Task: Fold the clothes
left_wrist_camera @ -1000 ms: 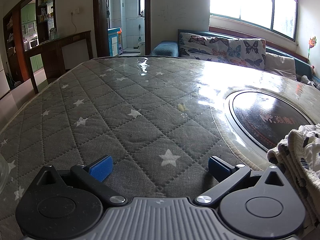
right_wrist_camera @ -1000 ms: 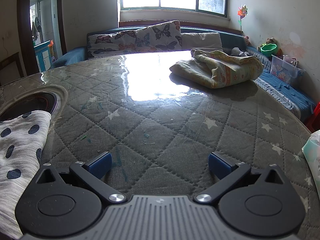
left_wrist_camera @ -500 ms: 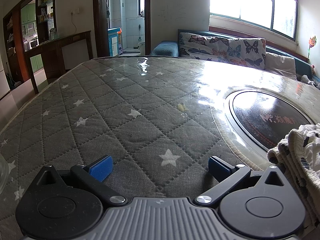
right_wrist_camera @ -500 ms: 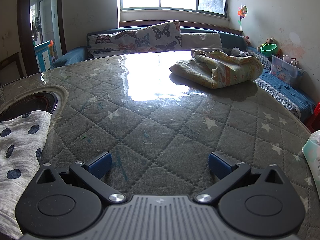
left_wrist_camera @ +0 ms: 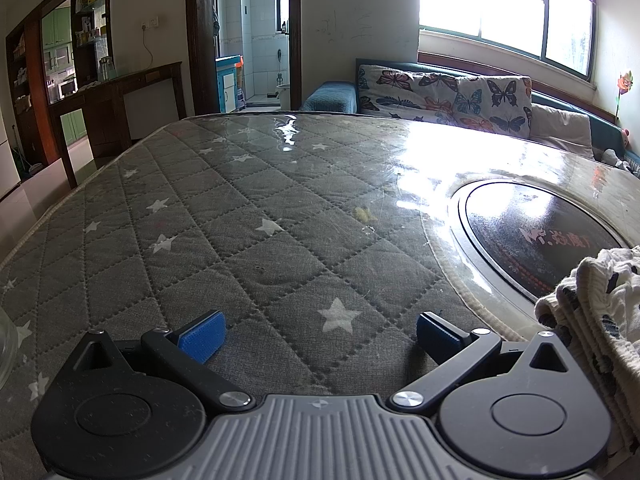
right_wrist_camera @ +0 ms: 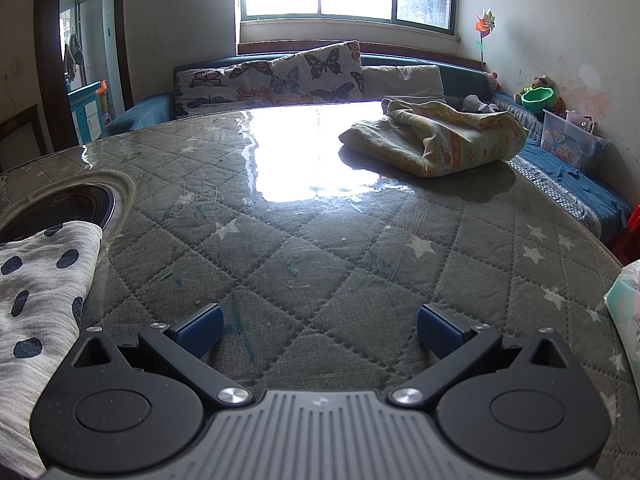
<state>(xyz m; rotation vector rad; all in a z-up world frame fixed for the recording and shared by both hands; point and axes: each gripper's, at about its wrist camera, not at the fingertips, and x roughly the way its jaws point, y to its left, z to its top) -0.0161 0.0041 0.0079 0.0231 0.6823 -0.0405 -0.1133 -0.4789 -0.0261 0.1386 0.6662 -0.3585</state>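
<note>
Right wrist view: polka-dot garment (right_wrist_camera: 36, 280) left of wide-open, empty jaws on quilted counter (right_wrist_camera: 320, 248); soft, limp, likely best pinched at its hem edge. Left jaws likewise spread, empty.

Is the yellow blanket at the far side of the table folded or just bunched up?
Bunched up: the yellow blanket lies in a rumpled heap with uneven folds.
</note>
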